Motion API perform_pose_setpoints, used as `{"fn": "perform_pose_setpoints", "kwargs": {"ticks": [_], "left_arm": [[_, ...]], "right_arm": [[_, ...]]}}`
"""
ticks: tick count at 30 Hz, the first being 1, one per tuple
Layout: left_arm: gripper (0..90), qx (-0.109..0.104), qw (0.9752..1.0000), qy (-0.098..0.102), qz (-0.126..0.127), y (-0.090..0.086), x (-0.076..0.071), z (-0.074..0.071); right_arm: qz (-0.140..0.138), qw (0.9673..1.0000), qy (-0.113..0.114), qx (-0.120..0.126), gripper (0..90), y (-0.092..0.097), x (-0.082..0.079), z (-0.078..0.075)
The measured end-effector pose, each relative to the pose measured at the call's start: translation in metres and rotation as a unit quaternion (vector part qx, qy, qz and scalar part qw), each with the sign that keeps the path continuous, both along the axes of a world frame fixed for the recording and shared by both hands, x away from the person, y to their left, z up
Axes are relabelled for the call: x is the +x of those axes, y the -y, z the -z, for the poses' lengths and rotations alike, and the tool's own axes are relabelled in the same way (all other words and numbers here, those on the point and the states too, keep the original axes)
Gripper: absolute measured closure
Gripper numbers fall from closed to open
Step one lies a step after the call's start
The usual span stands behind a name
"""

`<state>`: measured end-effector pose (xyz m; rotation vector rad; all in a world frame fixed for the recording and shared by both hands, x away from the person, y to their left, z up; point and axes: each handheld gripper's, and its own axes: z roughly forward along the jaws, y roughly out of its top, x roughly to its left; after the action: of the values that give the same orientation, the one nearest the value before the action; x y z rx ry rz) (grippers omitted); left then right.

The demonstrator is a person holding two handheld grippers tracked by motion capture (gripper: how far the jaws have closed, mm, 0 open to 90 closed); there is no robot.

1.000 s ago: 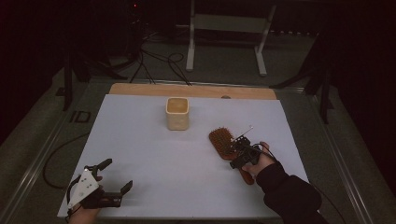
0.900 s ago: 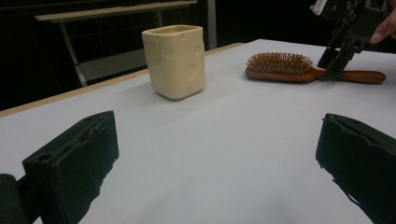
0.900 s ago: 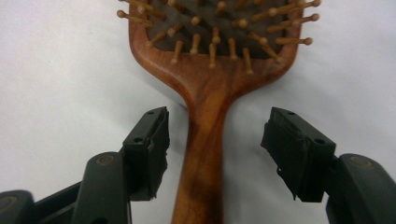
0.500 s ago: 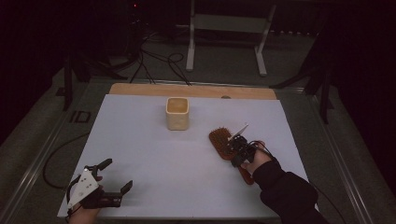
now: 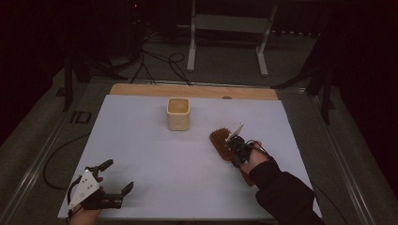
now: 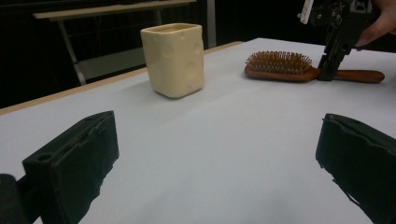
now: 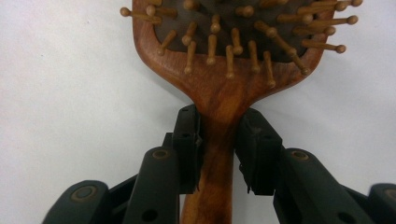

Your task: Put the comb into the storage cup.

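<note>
At the hairbrush (image 7: pixel 224 70) neck, right gripper (image 7: pixel 219 149) has just closed.

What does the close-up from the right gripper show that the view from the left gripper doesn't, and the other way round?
The right gripper view alone shows the grip up close: the right gripper has just been closing, and its pads press both sides of the hairbrush at the neck of its handle.

The left gripper view alone shows the cream cup standing upright, and the left gripper with its jaws wide apart and nothing between them.

Both share the wooden hairbrush, bristles up, lying on the white table.
</note>
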<state>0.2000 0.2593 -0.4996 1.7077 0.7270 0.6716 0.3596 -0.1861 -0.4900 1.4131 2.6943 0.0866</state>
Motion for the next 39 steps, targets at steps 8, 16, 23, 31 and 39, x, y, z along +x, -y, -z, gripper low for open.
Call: {"fn": "perform_pose_setpoints", "kwargs": {"ticks": [8, 16, 23, 31, 39], "left_arm": [[0.0, 0.003, 1.0, -0.001, -0.001, 0.0, 0.0, 0.0], [0.0, 0.002, 1.0, -0.003, -0.001, 0.0, 0.0, 0.001], [0.0, 0.002, 1.0, -0.004, -0.004, 0.0, 0.0, 0.001], [0.0, 0.004, 1.0, -0.006, -0.003, 0.0, 0.001, 0.002], [0.0, 0.003, 1.0, -0.007, -0.005, -0.001, 0.001, 0.002]], "right_arm": [[-0.008, 0.9997, -0.014, -0.016, 72.5, -0.005, 0.004, 0.0], [0.003, 0.9999, 0.003, 0.014, 73.4, 0.002, -0.001, 0.001], [-0.005, 0.9986, 0.027, 0.044, 73.5, 0.011, -0.008, 0.001], [-0.007, 0.9954, 0.067, 0.068, 73.5, 0.017, -0.014, -0.001], [0.009, 0.9903, 0.105, 0.091, 73.4, 0.025, -0.015, -0.007]]}}
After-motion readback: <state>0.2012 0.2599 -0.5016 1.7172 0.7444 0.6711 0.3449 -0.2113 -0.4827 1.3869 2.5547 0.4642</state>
